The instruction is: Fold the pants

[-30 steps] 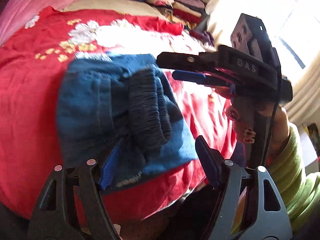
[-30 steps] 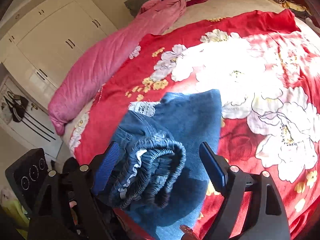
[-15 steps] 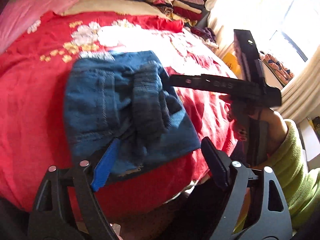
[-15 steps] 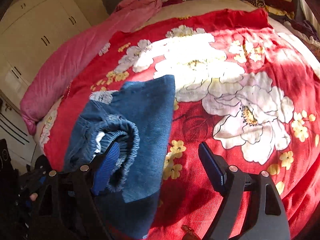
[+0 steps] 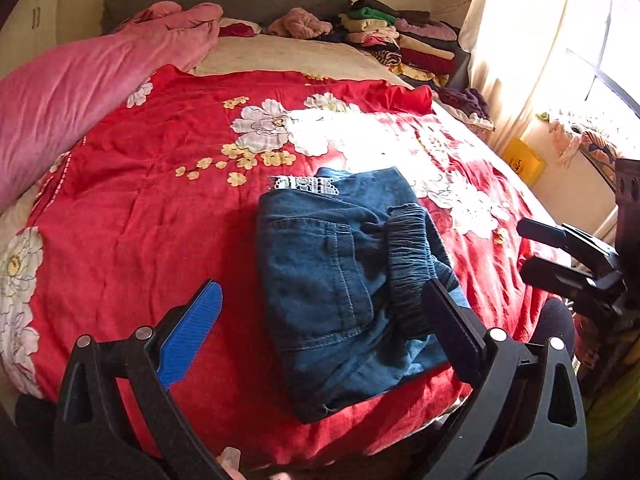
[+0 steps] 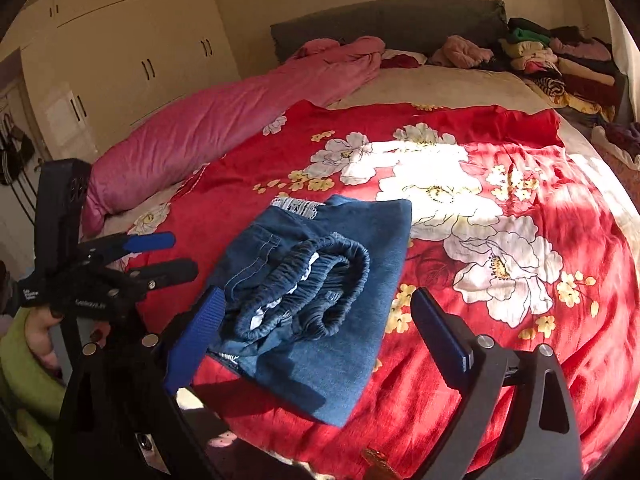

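The blue denim pants (image 5: 340,280) lie folded in a compact bundle on the red floral bedspread (image 5: 152,216), elastic waistband on top; they also show in the right wrist view (image 6: 320,288). My left gripper (image 5: 320,332) is open and empty, held back above the bed's near edge. My right gripper (image 6: 320,332) is open and empty, also held back from the pants. In the left wrist view the right gripper (image 5: 532,250) shows at the right edge. In the right wrist view the left gripper (image 6: 180,254) shows at the left.
A pink duvet (image 5: 80,80) lies along the bed's left side. Stacks of folded clothes (image 5: 400,40) sit at the headboard's right. A curtained window (image 5: 560,40) is at the right, a wardrobe (image 6: 120,60) at the left.
Both grippers have pulled back and up from the folded pants, so more of the bed shows. The pants stay in place on the bedspread.
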Demonstrator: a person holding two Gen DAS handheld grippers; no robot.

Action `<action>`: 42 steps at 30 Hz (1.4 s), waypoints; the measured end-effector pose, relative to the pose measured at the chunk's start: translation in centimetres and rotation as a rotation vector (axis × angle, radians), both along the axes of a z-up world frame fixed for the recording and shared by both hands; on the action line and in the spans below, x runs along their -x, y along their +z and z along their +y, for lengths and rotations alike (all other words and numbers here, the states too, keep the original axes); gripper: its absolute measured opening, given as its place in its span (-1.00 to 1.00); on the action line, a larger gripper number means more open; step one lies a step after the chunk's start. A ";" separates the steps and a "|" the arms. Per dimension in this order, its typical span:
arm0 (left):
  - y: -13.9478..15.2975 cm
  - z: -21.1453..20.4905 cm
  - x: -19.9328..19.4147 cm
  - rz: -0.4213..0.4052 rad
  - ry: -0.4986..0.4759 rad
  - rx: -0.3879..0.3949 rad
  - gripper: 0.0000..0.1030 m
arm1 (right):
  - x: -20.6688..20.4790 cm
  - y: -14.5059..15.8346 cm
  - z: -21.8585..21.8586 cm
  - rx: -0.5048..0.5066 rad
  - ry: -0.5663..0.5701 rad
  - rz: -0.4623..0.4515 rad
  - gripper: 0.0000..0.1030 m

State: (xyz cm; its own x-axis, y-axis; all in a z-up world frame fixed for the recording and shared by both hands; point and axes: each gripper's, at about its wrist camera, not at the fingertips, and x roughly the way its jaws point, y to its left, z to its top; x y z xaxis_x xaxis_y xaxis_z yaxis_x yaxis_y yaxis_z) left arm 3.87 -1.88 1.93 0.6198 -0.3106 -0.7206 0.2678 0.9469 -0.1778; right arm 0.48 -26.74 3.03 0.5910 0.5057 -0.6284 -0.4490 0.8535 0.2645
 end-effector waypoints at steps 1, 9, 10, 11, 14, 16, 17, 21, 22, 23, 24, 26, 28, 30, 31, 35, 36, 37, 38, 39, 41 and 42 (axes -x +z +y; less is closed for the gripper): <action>-0.1 0.2 -0.2 0.003 0.004 -0.005 0.81 | 0.2 -0.3 0.2 0.004 0.003 0.008 0.81; -1.0 0.8 -2.5 0.012 0.045 -0.038 0.55 | 1.5 -2.9 2.5 -0.004 0.024 0.127 0.81; -1.1 0.9 -3.0 0.014 0.053 -0.051 0.14 | 1.6 -3.1 3.0 -0.006 0.031 0.139 0.81; -1.3 1.0 -3.5 0.023 0.061 -0.050 -0.09 | 1.6 -3.2 3.5 -0.007 0.044 0.148 0.81; -1.9 1.0 -5.0 0.056 0.047 -0.019 -0.41 | 1.6 -3.6 5.3 0.003 0.065 0.173 0.72; -2.1 0.5 -5.6 0.064 0.026 -0.014 -0.41 | 1.5 -3.8 6.3 -0.013 0.063 0.198 0.45; -2.1 0.2 -5.9 0.064 0.018 -0.017 -0.41 | 1.3 -4.0 6.7 -0.029 0.062 0.216 0.41; -2.8 -1.0 -6.8 0.077 -0.016 -0.033 -0.41 | 0.1 -5.0 7.7 -0.084 0.004 0.289 0.16; -3.1 -1.3 -6.9 0.081 -0.020 -0.040 -0.41 | -0.3 -5.2 7.6 -0.102 -0.020 0.301 0.16; -3.4 -1.5 -7.1 0.086 -0.022 -0.045 -0.41 | -0.8 -5.4 7.6 -0.120 -0.044 0.310 0.16; -3.7 -1.6 -7.3 0.092 -0.022 -0.048 -0.41 | -1.3 -5.6 7.6 -0.135 -0.064 0.318 0.16; -4.2 -1.6 -7.5 0.103 -0.019 -0.046 -0.41 | -2.2 -6.1 7.6 -0.166 -0.084 0.345 0.16; -4.4 -1.6 -7.6 0.106 -0.014 -0.048 -0.41 | -2.7 -6.4 7.7 -0.170 -0.081 0.334 -0.19; -4.6 -1.5 -7.7 0.110 -0.011 -0.049 -0.41 | -3.0 -6.9 7.2 -0.161 -0.080 0.322 -0.57; -4.6 -1.5 -7.8 0.112 -0.010 -0.048 -0.40 | -2.8 -7.0 6.7 -0.183 -0.073 0.326 -0.59; -4.6 -1.7 -7.8 0.105 -0.014 -0.053 -0.35 | -0.1 -5.3 5.5 -0.088 -0.037 0.214 -0.62; -4.6 -1.8 -7.8 0.104 -0.016 -0.051 -0.34 | 0.4 -5.1 5.1 -0.073 -0.037 0.202 -0.62; -4.6 -1.9 -7.7 0.100 -0.019 -0.053 -0.33 | 0.5 -5.2 4.6 -0.072 -0.043 0.209 -0.62; -4.7 -2.0 -7.7 0.094 -0.020 -0.058 -0.32 | 0.4 -5.7 4.1 -0.071 -0.052 0.230 -0.62; -4.7 -2.1 -7.7 0.092 -0.021 -0.062 -0.32 | 0.1 -6.5 3.8 -0.062 -0.061 0.259 -0.63; -4.8 -2.2 -7.6 0.094 -0.017 -0.060 -0.31 | -0.4 -8.4 3.7 -0.060 -0.072 0.327 -0.63; -4.8 -2.2 -7.5 0.095 -0.016 -0.059 -0.31 | -0.5 -8.8 3.9 -0.054 -0.075 0.336 -0.63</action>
